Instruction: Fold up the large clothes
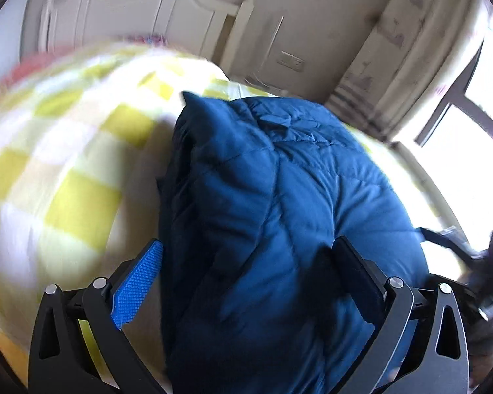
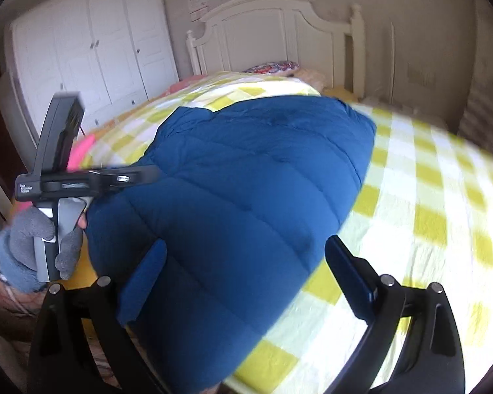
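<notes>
- Blue quilted jacket [image 2: 246, 190] lies on the bed, on a yellow-and-white checked sheet [image 2: 427, 177], bunched into a thick puffy mound.
- Right gripper [image 2: 246, 279] has its jaws spread wide, over the near end of the jacket; left finger [image 2: 144, 282] sits over the blue fabric, right finger [image 2: 348, 279] is out over the sheet, just past the jacket's edge. Pads not pressing on anything that shows.
- Left gripper [image 1: 246, 282]: jaws also wide apart, a fold of the jacket [image 1: 279, 213] filling the gap between them. The blue textured pad [image 1: 138, 285] on the left looks just clear of the fabric; the right pad is against or very near the cloth, and I cannot tell if it presses. Not a clear grip.
- From the right wrist view the left gripper [image 2: 141, 172] shows at the left edge of the jacket, held by a hand in a grey glove [image 2: 46, 246].
- Left wrist view is motion-blurred, sheet [image 1: 59, 170] smeared.
- Background: white headboard [image 2: 272, 32], white wardrobe [image 2: 92, 52], a patterned pillow [image 2: 272, 65] at the head of the bed, bright window [image 1: 470, 124].
</notes>
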Tool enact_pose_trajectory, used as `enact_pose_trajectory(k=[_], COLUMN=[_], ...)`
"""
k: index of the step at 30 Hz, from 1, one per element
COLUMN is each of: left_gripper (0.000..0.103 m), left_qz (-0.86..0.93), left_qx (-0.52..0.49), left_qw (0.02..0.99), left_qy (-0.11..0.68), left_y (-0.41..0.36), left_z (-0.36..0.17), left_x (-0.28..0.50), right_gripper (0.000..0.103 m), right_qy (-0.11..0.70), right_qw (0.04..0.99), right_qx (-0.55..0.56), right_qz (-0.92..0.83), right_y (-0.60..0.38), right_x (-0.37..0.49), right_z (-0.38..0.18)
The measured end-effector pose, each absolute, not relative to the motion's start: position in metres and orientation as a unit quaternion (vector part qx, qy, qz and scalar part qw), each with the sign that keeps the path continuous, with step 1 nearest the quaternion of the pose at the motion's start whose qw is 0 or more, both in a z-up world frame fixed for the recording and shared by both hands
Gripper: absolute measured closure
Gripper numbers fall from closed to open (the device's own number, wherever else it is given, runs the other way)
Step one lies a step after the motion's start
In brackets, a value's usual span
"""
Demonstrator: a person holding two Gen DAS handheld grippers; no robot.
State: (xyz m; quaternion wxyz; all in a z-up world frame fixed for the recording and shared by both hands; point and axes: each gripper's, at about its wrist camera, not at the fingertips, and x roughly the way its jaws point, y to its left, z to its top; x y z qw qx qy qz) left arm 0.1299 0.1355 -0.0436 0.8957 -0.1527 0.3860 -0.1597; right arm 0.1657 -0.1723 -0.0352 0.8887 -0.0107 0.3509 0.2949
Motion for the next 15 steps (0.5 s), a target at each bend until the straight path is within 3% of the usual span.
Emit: enact_pose_trajectory(k=[8, 15], left_gripper=[0.004, 0.004], left_qz=[-0.257, -0.291], left_qx=[-0.262, -0.270], left_qw=[0.820, 0.814], left_qy=[0.438, 0.424], left_y=[0.164, 0.164], left_z=[-0.083, -0.093], left_x=[0.129, 0.149], right_gripper=[0.003, 0.002], right_qy=[0.429, 0.450], right_qw=[0.825, 0.794], right_qx=[0.147, 0.164], right_qz=[0.337, 0.374], right_y=[-0.210, -0.198], right_x=[0.189, 0.195], right_z=[-0.069, -0.086])
